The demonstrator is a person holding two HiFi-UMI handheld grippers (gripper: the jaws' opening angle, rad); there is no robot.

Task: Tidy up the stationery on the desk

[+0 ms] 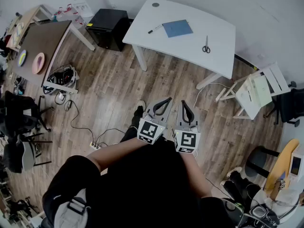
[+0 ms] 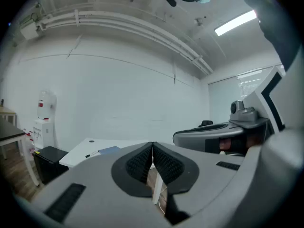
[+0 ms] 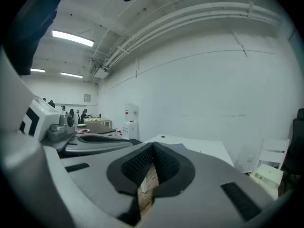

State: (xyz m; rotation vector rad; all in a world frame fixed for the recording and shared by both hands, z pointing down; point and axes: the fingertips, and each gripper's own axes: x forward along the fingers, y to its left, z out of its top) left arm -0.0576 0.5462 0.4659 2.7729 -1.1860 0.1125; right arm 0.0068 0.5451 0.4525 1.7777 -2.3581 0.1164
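Nearest to me, I hold both claws close in front of my body, side by side and roughly level. The left claw (image 1: 168, 99) is closed with nothing between its pads, and the right claw (image 1: 185, 102) is the same, closed and empty.

Beyond them lies bare wooden floor (image 1: 111, 87), with a loose cable (image 1: 78, 126) trailing across it to my left.

Well apart from the claws stands the white desk (image 1: 199, 18). On it are a pen (image 1: 154, 30), a blue notebook (image 1: 177, 28) just beside the pen, and scissors (image 1: 206, 45) further to the right.

I judge that nothing is tidied yet. The risks ahead:

- Arriving with the claws closed would nudge the pen, which could roll off the near edge.
- The flat scissors may skid under the pads.
- The cable could catch a foot.
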